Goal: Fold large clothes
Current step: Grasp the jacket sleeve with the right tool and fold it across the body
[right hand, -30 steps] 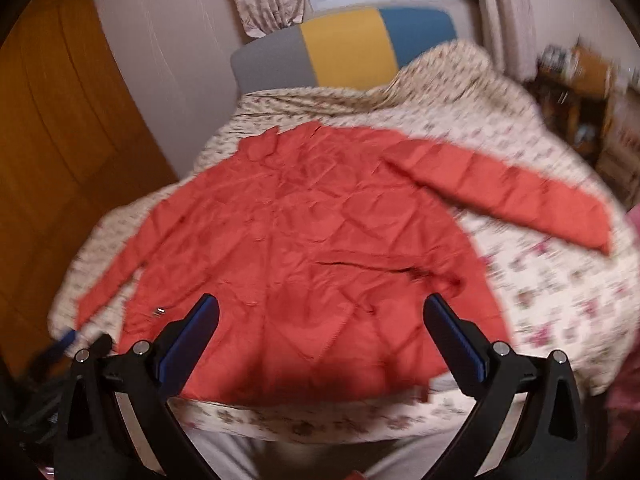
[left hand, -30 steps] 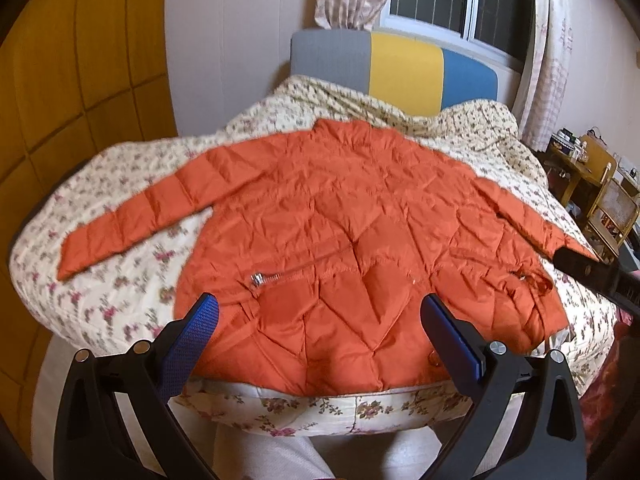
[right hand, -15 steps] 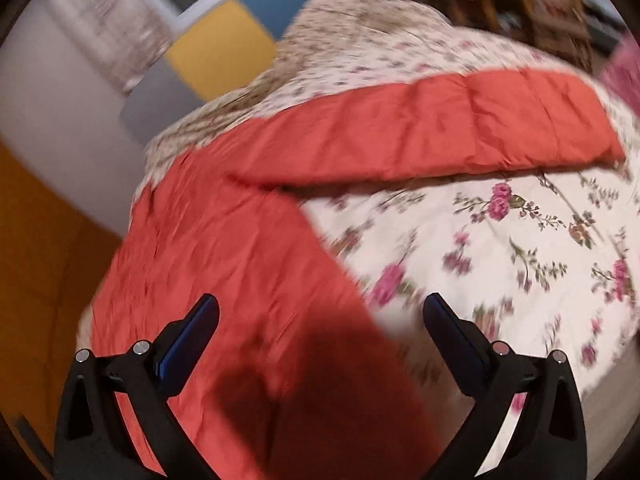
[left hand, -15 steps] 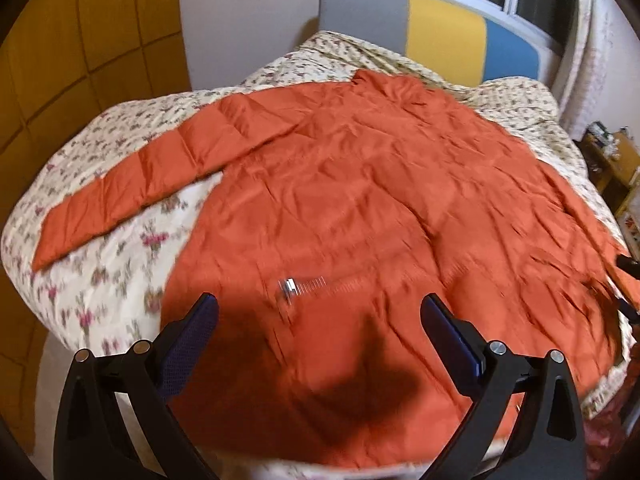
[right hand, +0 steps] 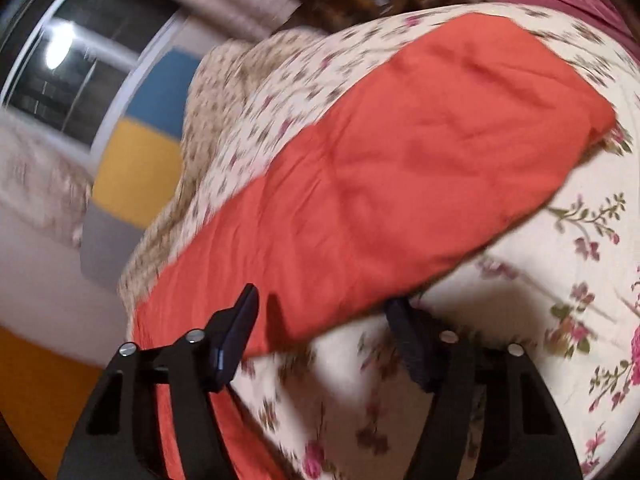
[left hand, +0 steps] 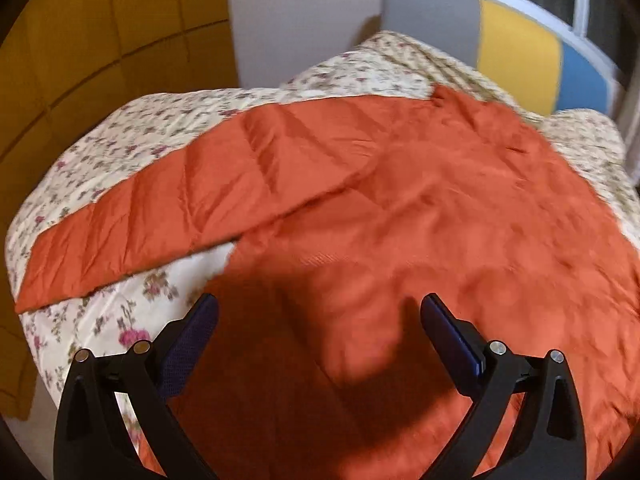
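Folding had barely begun: the orange padded jacket (left hand: 420, 208) was spread flat on the floral bedspread (left hand: 120, 136), with both sleeves laid out to the sides and no fold yet made. In the left wrist view, the left sleeve (left hand: 192, 204) was seen stretched out toward the far edge of the bed, clear of the body of the garment. The left gripper (left hand: 319, 320) was held low over the lower part of the jacket, its jaws spread wide, with nothing pinched between them; whether its fingers touched the cloth could not be told.

In the right wrist view, the right gripper (right hand: 322, 316) was tilted and brought up against the near part of the right sleeve (right hand: 400, 168). Its jaws were closing, and the sleeve's lower edge lay between them, but the pads were not yet seen pressing on it. The frame was blurred, so the exact contact could not be judged.

The step in hand was judged to be the taking of the right sleeve, so that it could be folded inward across the body. For the next move, a firm pinch on the sleeve's padded edge would be needed, without the bedspread beneath being caught, followed by a lift high enough for the thick fabric to be carried over cleanly.
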Demonstrator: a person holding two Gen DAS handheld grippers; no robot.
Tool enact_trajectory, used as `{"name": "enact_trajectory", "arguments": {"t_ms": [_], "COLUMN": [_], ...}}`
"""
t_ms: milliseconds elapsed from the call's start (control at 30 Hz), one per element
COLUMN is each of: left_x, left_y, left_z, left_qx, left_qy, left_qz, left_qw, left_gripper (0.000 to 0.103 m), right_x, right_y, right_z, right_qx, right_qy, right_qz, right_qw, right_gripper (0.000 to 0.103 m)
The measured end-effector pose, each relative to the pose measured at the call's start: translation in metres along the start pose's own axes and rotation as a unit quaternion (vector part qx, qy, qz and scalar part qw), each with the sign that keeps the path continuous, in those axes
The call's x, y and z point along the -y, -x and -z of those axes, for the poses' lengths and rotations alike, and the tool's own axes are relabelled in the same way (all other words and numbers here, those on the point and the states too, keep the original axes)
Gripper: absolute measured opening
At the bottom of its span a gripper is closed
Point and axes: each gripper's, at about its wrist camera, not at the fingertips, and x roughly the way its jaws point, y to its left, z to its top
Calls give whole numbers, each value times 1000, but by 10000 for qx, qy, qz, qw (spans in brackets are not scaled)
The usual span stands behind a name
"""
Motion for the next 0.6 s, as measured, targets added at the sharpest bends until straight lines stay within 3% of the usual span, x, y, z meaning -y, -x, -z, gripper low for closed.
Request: {"name": "enact_trajectory", "arguments": {"t_ms": [100,333,467,533,600], "left_x": [-2,-8,-6,-4,-3], "left_y": [-18,-30,-29,-29,-28], "left_z": [1,12,16,17,19], "left_qx": [85,139,240,287,349], "left_qy": [-37,101,88,82,67], "left_qz": [-250,-60,-138,-192,-283], "left_qw": [9996,9998,9996,9994,9990], "left_gripper": [100,100,100,100,100], "right_x": [8,15,14,12,11], "right_y": [4,3,2,-1,-5], "right_z": [-10,-24,-27,-28,-30], "right_qx": [403,925,1083,1138,1166], "right_qy": [-414,-693,-672,-684,-687], "right_qz": [-29,79,247,330,486], "right_qw": [9983,9933,9915,9906,9896], "right_gripper": [63,63,63,58,43]}}
